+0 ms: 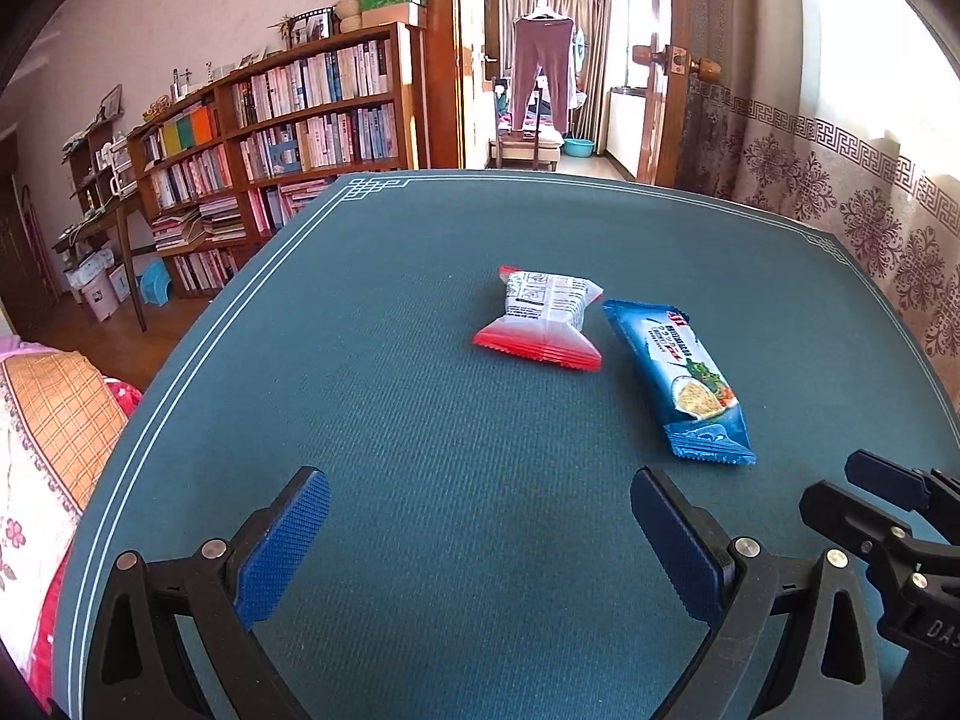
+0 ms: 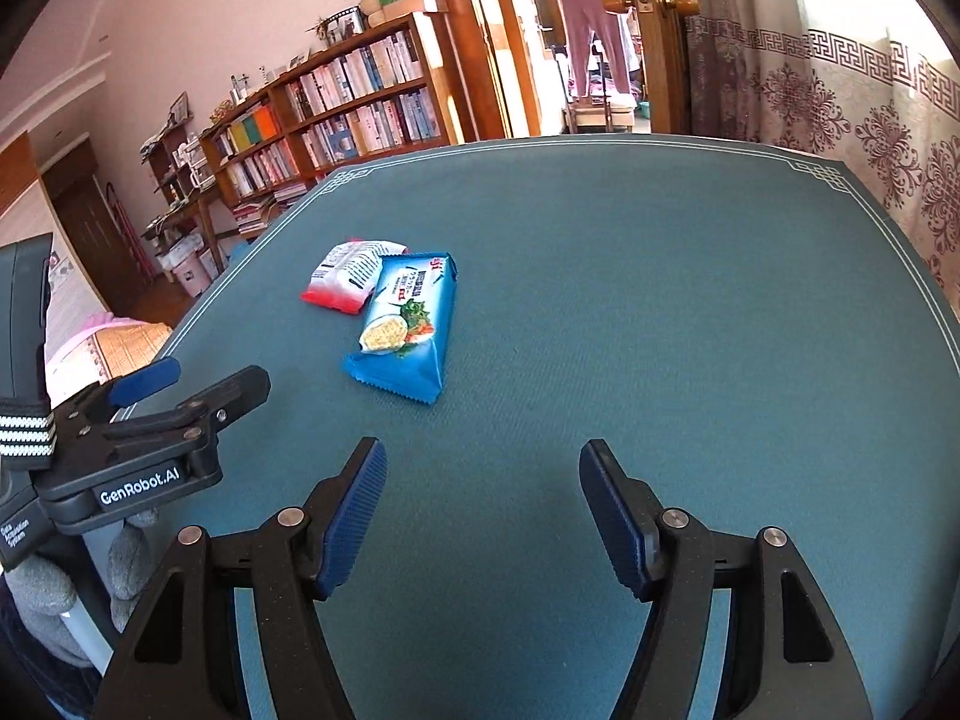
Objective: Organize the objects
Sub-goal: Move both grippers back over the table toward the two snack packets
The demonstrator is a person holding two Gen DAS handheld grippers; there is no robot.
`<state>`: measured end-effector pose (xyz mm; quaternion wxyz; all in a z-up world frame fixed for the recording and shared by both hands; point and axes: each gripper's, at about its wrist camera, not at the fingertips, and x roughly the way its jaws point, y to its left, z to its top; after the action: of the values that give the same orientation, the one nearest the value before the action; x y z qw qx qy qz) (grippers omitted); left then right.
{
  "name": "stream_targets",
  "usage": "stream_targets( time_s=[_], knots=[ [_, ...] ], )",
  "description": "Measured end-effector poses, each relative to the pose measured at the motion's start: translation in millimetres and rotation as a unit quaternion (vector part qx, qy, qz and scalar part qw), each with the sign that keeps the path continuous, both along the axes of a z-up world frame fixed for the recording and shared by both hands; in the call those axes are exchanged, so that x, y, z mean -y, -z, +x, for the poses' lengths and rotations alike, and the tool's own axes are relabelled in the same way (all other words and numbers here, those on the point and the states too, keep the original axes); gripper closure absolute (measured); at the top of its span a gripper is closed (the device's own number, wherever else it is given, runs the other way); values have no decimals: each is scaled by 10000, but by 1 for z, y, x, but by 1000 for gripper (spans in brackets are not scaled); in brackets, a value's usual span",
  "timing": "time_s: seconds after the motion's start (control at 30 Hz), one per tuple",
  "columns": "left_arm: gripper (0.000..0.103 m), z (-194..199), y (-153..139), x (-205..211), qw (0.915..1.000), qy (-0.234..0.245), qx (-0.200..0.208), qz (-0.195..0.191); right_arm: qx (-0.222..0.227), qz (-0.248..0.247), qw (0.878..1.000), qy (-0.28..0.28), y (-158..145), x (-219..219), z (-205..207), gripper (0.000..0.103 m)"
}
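A red-and-white snack packet [image 1: 543, 318] lies on the teal table mat [image 1: 390, 396], with a blue cracker packet [image 1: 684, 375] just to its right. Both also show in the right wrist view, the red-and-white packet [image 2: 345, 279] behind the blue packet [image 2: 408, 324]. My left gripper [image 1: 480, 498] is open and empty, a little short of the packets. My right gripper [image 2: 480, 468] is open and empty, to the right of and nearer than the packets. Each gripper shows in the other's view: the right gripper [image 1: 864, 489] and the left gripper [image 2: 192, 378].
A bookshelf [image 1: 288, 138] stands beyond the table's far left edge. A patterned curtain [image 1: 870, 204] hangs along the right side. A bed with a floral cover [image 1: 42, 450] lies to the left. An open doorway [image 1: 552, 72] is behind the table.
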<state>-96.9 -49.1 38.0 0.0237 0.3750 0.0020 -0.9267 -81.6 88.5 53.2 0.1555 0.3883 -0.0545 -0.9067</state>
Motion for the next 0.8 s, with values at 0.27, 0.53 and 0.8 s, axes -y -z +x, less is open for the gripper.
stream_targets(
  time_s=[0.27, 0.53, 0.8],
  knots=[
    [1, -6, 10, 21, 9984, -524, 194, 93, -75, 69, 9997, -241, -3, 32, -34, 35],
    [1, -7, 14, 33, 9964, -721, 310, 334, -55, 253, 9992, -320, 3, 59, -66, 35],
    [1, -9, 15, 35, 9956, -780, 359, 378, 17, 519, 9982, -290, 10, 76, -83, 35]
  ],
)
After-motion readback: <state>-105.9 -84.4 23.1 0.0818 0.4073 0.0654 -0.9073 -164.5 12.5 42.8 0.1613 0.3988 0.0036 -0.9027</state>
